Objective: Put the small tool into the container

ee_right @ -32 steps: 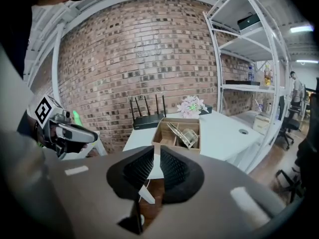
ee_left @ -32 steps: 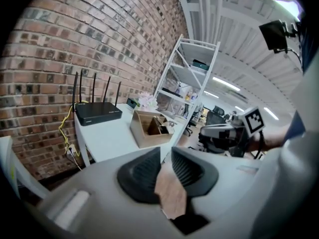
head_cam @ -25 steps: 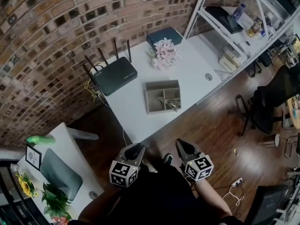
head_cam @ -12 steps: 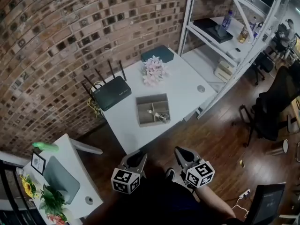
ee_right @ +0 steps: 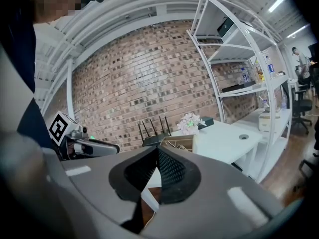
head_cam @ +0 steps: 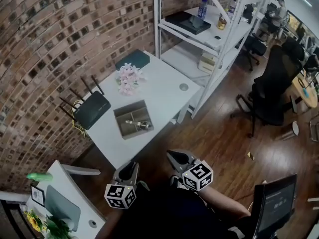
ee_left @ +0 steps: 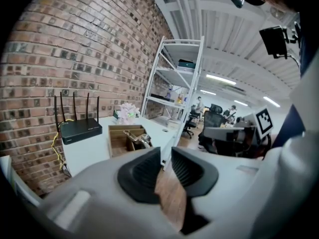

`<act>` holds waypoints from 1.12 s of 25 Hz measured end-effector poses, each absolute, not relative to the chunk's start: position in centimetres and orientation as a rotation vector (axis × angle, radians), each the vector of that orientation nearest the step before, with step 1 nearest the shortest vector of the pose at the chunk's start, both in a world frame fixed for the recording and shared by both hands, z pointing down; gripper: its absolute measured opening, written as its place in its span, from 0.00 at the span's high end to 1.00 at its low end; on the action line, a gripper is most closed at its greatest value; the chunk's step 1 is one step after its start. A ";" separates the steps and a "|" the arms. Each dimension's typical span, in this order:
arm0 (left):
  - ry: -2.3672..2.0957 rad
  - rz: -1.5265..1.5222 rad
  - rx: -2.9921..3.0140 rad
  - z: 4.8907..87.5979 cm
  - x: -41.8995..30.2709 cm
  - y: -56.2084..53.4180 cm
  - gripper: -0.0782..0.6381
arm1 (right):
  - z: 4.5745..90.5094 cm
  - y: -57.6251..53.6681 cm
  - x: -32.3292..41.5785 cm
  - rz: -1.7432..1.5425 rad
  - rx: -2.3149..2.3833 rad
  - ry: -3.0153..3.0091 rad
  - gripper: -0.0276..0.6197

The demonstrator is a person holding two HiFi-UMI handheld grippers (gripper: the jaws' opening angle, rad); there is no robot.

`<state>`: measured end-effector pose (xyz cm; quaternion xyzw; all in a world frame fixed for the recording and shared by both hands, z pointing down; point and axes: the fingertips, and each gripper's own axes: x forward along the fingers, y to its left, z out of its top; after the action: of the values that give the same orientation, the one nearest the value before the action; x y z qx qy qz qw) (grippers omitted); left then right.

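Near the white table (head_cam: 164, 91), left gripper (head_cam: 128, 166) fingers apart, right gripper (head_cam: 174, 157) fingers together.

A red-brown brick wall (head_cam: 50, 44) runs behind the white worktop (head_cam: 164, 83) ahead of me. Just right of the worktop stands a tall white metal shelving rack (head_cam: 189, 59). Beyond it are black office chairs (head_cam: 271, 88) on a dark wooden plank floor (head_cam: 219, 138). A second white desk (head_cam: 75, 183) sits at my lower left. Long strip lights (ee_left: 219, 77) glow under the white ceiling (ee_left: 209, 19).
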<state>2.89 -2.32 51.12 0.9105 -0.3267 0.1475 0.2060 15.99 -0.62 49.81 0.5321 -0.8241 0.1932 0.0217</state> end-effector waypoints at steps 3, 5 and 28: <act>-0.894 0.426 2.544 51.2 3.4 -2.5 0.80 | 49.9 -0.6 16.5 0.604 1.669 -2.546 0.94; -0.888 0.431 2.547 51.3 3.5 -2.8 0.80 | 50.1 -0.8 16.7 0.610 1.679 -2.540 0.94; -0.822 0.460 2.493 53.8 2.5 -4.6 0.80 | 52.2 -2.2 15.9 0.672 1.711 -2.464 0.94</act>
<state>2.51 -4.63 53.77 0.9090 -0.2997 0.1676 0.2363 15.89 -2.16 52.24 0.5562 -0.8011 0.2184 0.0339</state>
